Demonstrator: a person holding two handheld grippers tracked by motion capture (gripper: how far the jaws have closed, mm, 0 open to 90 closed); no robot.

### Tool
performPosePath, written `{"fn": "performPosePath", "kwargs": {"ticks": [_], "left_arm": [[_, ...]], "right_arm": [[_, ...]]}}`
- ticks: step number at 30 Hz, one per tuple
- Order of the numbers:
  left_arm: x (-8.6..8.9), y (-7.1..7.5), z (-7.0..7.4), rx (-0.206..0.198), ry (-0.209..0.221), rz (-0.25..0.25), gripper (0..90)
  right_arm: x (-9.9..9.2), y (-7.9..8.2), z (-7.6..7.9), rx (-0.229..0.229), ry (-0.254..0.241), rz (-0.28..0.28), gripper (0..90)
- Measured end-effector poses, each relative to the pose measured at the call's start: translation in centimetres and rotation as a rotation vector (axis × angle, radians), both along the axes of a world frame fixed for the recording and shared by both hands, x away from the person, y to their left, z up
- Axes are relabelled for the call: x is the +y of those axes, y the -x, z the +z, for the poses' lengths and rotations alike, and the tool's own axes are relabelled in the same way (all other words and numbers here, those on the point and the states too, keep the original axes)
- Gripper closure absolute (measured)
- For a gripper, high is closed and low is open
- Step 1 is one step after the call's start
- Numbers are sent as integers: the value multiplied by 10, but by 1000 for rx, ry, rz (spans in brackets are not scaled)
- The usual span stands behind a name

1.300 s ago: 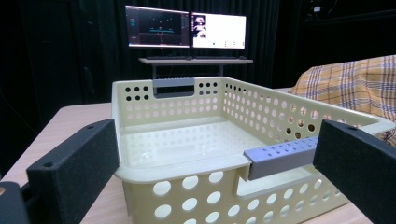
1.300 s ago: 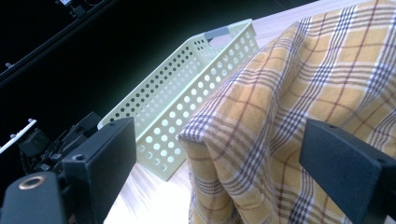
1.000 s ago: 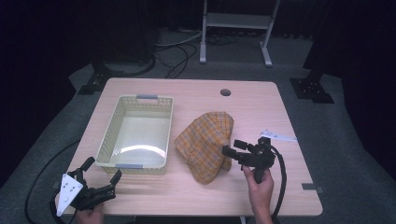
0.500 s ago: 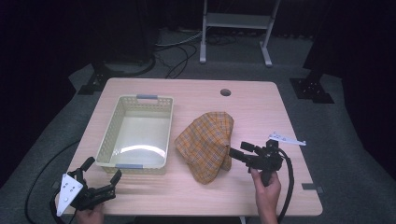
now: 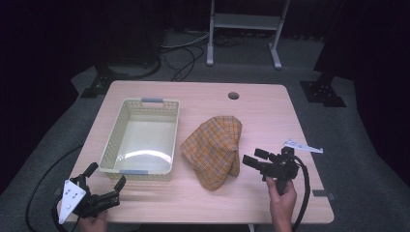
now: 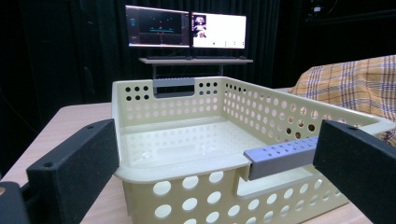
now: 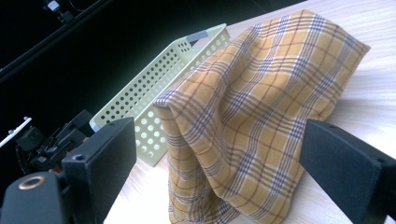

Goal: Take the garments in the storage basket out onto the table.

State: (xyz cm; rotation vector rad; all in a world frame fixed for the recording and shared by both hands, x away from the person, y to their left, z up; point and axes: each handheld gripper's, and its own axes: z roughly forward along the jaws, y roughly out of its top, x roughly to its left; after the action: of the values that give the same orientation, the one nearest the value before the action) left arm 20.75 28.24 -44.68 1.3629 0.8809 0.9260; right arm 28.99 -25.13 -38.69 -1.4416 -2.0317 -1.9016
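a pale yellow basket [image 5: 142,137] with holes in its sides sits on the left part of the wooden table [image 5: 270,104]. nothing is inside it. just to its right lies a crumpled orange checked cloth [image 5: 215,150], close to the basket. the left gripper [image 5: 104,186] is at the near left corner of the table, just in front of the basket, with its jaws wide apart and holding nothing. the right gripper [image 5: 255,160] is near the right side of the cloth, pointing at it, jaws wide apart too and holding nothing.
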Motion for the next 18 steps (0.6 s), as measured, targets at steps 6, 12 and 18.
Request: {"fn": "performPosePath", "kwargs": {"ticks": [6, 12, 18], "left_arm": [[0, 0, 0, 0, 0, 1, 1], [0, 0, 0, 0, 0, 1, 1], [0, 0, 0, -1, 0, 1, 1]], "right_arm": [[-5, 2, -2, 8, 0, -7, 108], [-9, 4, -2, 10, 8, -14, 108], [-16, 6, -4, 16, 12, -29, 108]]}}
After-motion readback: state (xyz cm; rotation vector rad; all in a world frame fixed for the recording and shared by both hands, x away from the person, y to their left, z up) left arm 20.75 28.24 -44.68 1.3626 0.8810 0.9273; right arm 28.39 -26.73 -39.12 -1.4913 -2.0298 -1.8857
